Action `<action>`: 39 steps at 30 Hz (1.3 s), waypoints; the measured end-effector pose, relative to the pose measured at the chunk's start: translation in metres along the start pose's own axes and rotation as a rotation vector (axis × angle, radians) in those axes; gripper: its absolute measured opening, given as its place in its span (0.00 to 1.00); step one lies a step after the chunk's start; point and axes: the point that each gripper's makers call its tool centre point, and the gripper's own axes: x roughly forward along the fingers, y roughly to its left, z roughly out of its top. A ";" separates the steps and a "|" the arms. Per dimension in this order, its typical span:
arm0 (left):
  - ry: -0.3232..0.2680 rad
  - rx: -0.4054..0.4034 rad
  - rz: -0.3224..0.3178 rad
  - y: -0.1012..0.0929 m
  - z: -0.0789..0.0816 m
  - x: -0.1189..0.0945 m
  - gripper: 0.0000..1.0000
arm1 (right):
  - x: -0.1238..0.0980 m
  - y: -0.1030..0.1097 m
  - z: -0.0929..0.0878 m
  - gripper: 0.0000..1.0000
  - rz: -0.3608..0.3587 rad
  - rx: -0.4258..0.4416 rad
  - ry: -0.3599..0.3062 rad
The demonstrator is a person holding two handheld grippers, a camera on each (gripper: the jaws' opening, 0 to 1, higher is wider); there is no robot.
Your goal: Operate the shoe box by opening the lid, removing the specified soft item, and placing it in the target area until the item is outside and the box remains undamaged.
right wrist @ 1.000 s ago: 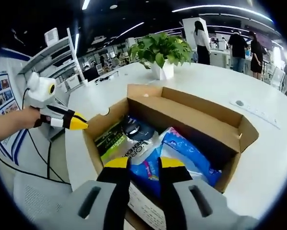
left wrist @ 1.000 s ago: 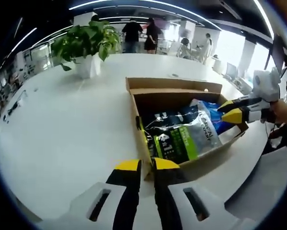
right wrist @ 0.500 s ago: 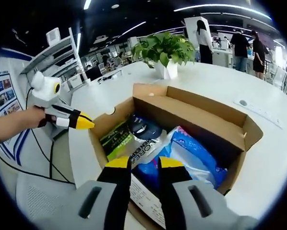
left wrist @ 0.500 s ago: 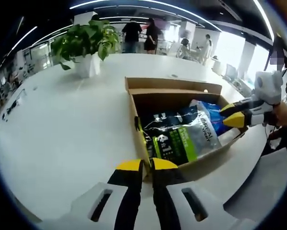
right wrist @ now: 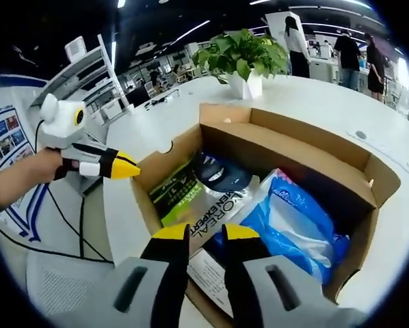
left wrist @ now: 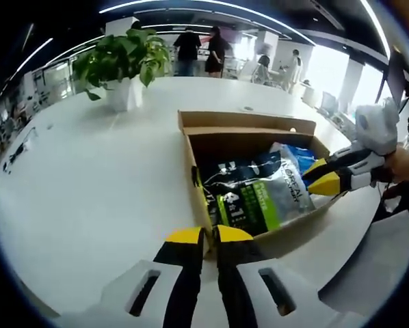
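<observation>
While lying flat, green packet [left wrist: 249,195] (long axis) follows shoe box [left wrist: 195,167] length.

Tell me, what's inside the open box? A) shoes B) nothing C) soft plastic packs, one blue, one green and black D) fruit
C: the box holds a blue pack beside a green and black pack.

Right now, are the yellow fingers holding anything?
No. Both the left gripper and right gripper are shut on nothing, near the open shoe box.
</observation>
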 end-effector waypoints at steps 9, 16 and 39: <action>0.000 0.002 0.003 0.000 0.000 0.000 0.04 | -0.002 -0.006 -0.001 0.12 -0.027 0.031 0.006; 0.000 0.002 0.003 0.000 0.000 0.001 0.04 | 0.004 -0.004 -0.004 0.12 -0.019 0.050 0.021; 0.001 0.001 0.007 0.000 -0.001 0.001 0.04 | 0.000 0.002 0.005 0.05 -0.037 0.088 0.002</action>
